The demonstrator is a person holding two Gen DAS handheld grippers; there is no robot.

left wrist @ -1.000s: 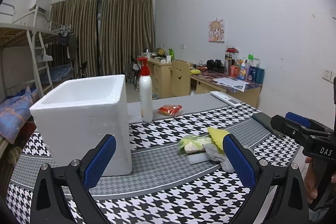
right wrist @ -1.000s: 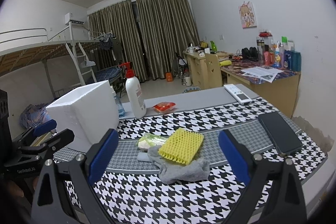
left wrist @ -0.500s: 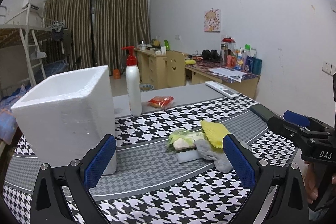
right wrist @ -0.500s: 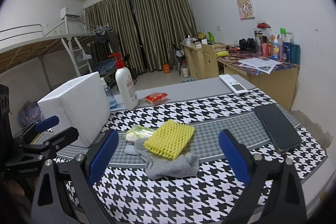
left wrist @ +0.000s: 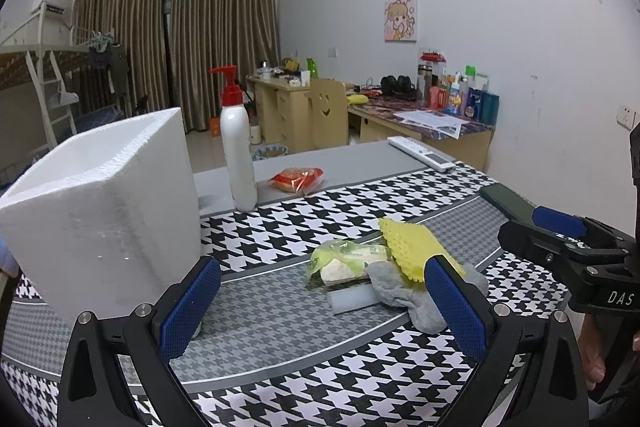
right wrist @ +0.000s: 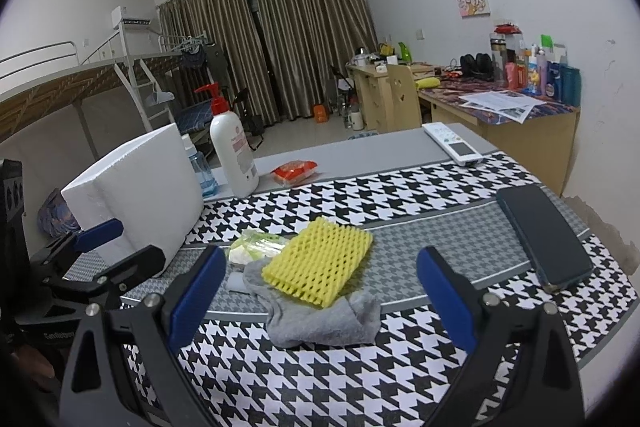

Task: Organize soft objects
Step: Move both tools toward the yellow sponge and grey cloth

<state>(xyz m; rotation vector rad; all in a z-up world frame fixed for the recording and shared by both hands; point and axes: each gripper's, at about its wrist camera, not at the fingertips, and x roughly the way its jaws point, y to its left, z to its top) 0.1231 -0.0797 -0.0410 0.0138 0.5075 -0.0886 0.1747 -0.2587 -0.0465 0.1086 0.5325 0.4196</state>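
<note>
1. Left wrist view: left gripper [left wrist: 320, 311] fingers spread wide, nothing between the pads. Soft pile lies ahead on the table [left wrist: 280, 371], toward the right finger [left wrist: 454, 307]: yellow foam net [left wrist: 412, 247] on top of a grey sock [left wrist: 404, 291], green plastic packet [left wrist: 348, 259] touching the net's left edge. Right finger's tip overlaps the sock in frame; contact can't be judged.
2. Same view: white foam box [left wrist: 100, 211] stands upright at left, behind the left finger [left wrist: 188, 311]. White pump bottle [left wrist: 238, 151] and red snack packet [left wrist: 296, 179] sit further back. Right gripper [left wrist: 560, 239] is at the frame's right edge, beyond the pile.
3. Right wrist view: right gripper [right wrist: 320, 299] fingers released, wide apart, empty. Foam net [right wrist: 320, 263] and sock [right wrist: 320, 319] sit centred between the two fingers, just ahead of the tips, not touched.
4. Same view: foam box [right wrist: 140, 195] at left, dark phone [right wrist: 544, 235] at right, well apart from the pile.
</note>
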